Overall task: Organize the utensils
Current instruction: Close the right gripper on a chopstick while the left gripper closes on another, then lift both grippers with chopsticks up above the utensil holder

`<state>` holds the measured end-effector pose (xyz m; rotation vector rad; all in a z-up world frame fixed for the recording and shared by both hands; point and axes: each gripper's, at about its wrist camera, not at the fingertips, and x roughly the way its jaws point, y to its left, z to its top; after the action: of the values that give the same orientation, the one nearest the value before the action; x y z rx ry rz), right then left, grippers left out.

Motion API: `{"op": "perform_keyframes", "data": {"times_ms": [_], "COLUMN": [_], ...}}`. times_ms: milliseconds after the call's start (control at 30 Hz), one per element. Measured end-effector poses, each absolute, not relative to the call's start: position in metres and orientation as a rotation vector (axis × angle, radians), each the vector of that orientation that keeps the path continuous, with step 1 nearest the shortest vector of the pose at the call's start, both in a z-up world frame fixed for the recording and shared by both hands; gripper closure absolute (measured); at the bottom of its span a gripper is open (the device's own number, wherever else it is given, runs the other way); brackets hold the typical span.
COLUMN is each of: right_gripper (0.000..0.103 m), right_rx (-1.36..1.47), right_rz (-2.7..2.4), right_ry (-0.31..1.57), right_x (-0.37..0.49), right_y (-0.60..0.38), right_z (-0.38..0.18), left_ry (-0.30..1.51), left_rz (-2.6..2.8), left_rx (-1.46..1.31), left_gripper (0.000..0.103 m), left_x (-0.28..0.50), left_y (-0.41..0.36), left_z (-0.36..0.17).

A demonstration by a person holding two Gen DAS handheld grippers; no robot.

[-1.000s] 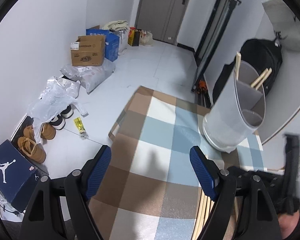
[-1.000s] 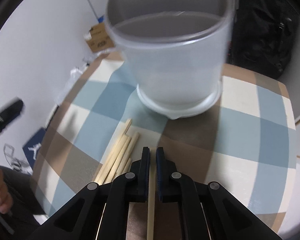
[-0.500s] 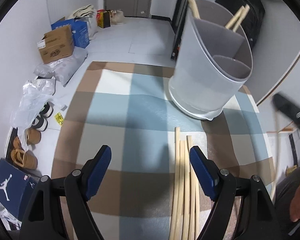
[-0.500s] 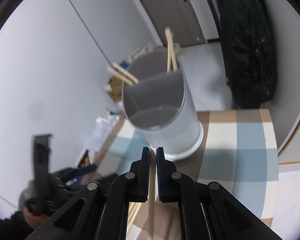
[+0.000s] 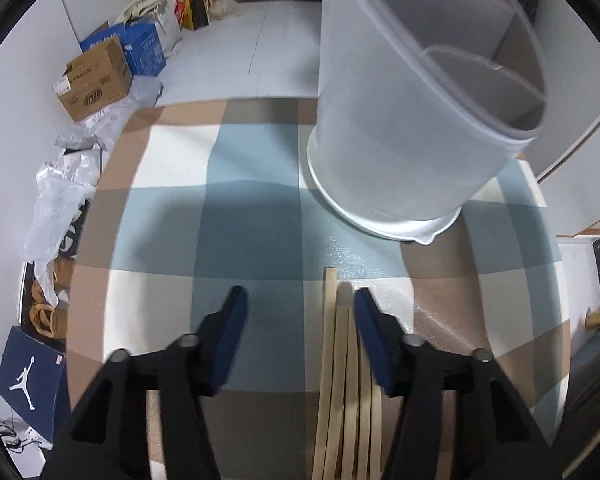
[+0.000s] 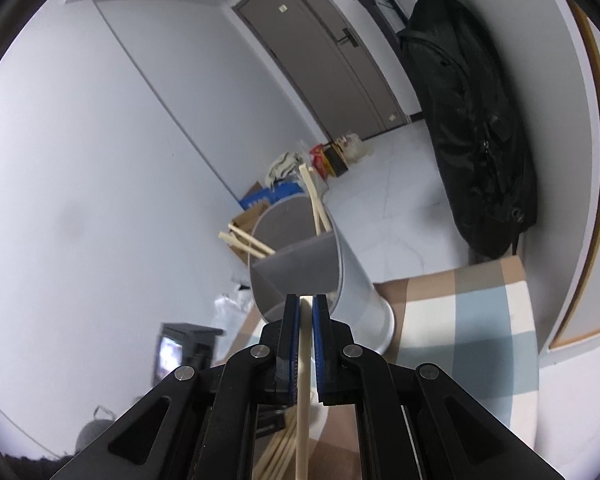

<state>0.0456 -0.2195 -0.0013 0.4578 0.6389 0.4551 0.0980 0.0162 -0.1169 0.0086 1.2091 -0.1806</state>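
On the checked table (image 5: 260,208), a bundle of chopsticks (image 5: 342,380) is lying side by side just short of the tall pale holder (image 5: 412,120), with the left gripper (image 5: 298,300) coming down over them; its jaws are closing, the sticks sitting against the inside of the right-hand jaw, no pad yet pressing on them. Above the table, the right gripper (image 6: 306,320) is clamping a single chopstick (image 6: 303,420) flat between its blue pads, its tip pointing towards the holder (image 6: 300,276), where a few sticks are already leaning in the far compartments. Judged by look, the chopsticks are light, stiff and smooth, and likely to roll or fan apart. A hold across the shaft, somewhat back from the tip, is probably steadiest.
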Motion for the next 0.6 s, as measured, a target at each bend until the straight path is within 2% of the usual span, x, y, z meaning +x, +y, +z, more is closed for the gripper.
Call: {"op": "perform_keyframes", "data": {"times_ms": [167, 233, 300, 400, 600], "right_gripper": [0.097, 0.097, 0.097, 0.097, 0.097], "right_rx": [0.47, 0.471, 0.473, 0.479, 0.472], "right_rz": [0.455, 0.451, 0.441, 0.429, 0.414], "right_ry": [0.617, 0.61, 0.599, 0.589, 0.568], "right_x": [0.049, 0.049, 0.048, 0.048, 0.047], "right_y": [-0.222, -0.223, -0.225, -0.227, -0.228], "right_z": [-0.001, 0.0, 0.002, 0.003, 0.004], "left_ry": [1.226, 1.23, 1.235, 1.24, 1.212], "left_rz": [-0.184, -0.183, -0.185, -0.181, -0.156], "left_rx": [-0.024, -0.041, -0.074, -0.149, -0.172], "left_gripper": [0.067, 0.077, 0.096, 0.101, 0.101], "left_x": [0.103, 0.105, 0.107, 0.109, 0.11], "left_y": [0.016, 0.015, 0.018, 0.025, 0.027], "left_z": [-0.116, -0.115, -0.116, -0.117, -0.113]}}
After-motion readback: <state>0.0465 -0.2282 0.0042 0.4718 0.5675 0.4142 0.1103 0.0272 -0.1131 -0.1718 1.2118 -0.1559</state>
